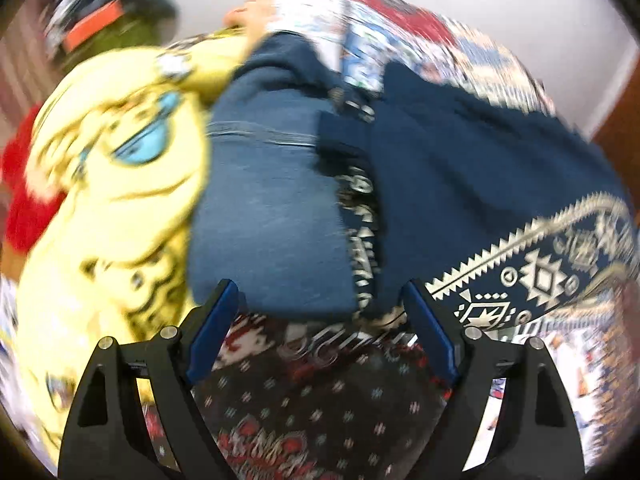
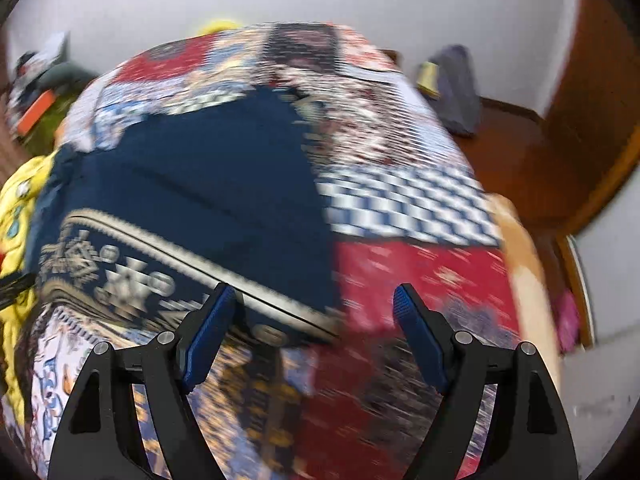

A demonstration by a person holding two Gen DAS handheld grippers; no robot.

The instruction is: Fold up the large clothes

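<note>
A navy garment with a white and gold patterned hem (image 1: 500, 184) lies spread on the patchwork bedspread (image 1: 400, 28); it also shows in the right wrist view (image 2: 208, 176). Blue jeans (image 1: 264, 200) lie beside it, left of its folded edge. My left gripper (image 1: 320, 308) is open and empty, just above the near edge of the jeans and a dark red-patterned cloth (image 1: 320, 408). My right gripper (image 2: 314, 312) is open and empty, over the navy garment's hem corner. Both views are motion-blurred.
A yellow cartoon-print cloth (image 1: 120, 184) and a red fluffy item (image 1: 24, 208) lie at the left. A person's hand (image 1: 256, 12) rests at the bed's far side. Wooden floor (image 2: 520, 152) and a grey bag (image 2: 456, 88) lie right of the bed.
</note>
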